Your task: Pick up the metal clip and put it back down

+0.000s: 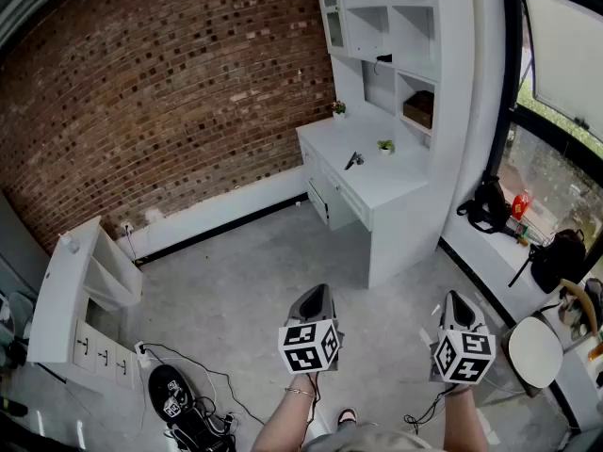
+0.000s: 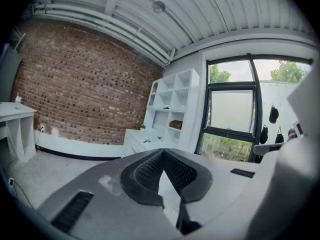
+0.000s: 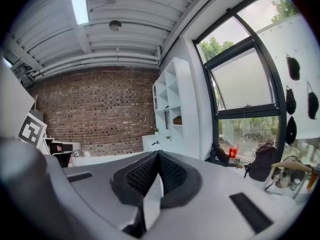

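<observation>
In the head view, nothing of the task looks done. The metal clip (image 1: 354, 160) lies on the white desk (image 1: 396, 191) beside the shelf unit (image 1: 396, 26), well apart from both grippers. The left gripper (image 1: 315, 295) and right gripper (image 1: 459, 301) hang over bare floor (neither carries anything). The approach, lift and set-down are all left to do. The cables (image 1: 203, 384) lie off to the left and a round stool (image 1: 534, 351) to the right, neither on the straight way to the desk.

In the left gripper view, the jaws are pressed together at the tips with nothing between them, and the desk is far ahead.

In the right gripper view, the jaws are likewise closed and empty. A backpack (image 3: 263, 163) sits by the window.
</observation>
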`<action>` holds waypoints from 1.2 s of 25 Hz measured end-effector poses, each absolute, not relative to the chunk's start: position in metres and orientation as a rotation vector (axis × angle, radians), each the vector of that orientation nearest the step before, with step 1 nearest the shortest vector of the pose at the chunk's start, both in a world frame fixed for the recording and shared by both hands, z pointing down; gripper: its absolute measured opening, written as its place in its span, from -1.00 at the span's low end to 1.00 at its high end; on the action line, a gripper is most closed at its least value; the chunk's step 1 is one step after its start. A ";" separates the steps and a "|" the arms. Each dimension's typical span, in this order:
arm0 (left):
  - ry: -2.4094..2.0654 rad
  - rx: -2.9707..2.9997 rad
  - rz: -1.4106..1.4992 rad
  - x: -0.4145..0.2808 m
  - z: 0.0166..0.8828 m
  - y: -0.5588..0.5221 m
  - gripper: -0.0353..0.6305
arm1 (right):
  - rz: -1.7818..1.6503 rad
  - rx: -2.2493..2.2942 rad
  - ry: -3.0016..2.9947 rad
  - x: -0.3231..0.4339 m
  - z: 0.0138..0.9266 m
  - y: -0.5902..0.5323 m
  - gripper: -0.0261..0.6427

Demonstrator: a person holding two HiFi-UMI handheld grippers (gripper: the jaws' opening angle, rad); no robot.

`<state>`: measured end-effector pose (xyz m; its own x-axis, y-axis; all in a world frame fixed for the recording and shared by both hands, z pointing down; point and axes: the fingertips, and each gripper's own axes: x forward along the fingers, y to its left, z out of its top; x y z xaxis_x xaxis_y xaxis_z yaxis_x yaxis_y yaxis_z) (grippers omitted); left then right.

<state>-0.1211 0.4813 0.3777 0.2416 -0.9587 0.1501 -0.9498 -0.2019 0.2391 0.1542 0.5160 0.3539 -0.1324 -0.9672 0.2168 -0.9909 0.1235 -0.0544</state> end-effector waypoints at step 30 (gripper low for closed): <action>-1.701 2.282 0.036 -0.128 0.386 0.486 -0.69 | 0.409 2.052 -2.201 0.162 0.380 0.529 -0.92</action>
<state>-0.1277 0.4858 0.3859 0.3011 -0.9338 0.1932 -0.9411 -0.2583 0.2184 0.1622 0.5286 0.3799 -0.0839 -0.9626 0.2575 -0.9909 0.0532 -0.1240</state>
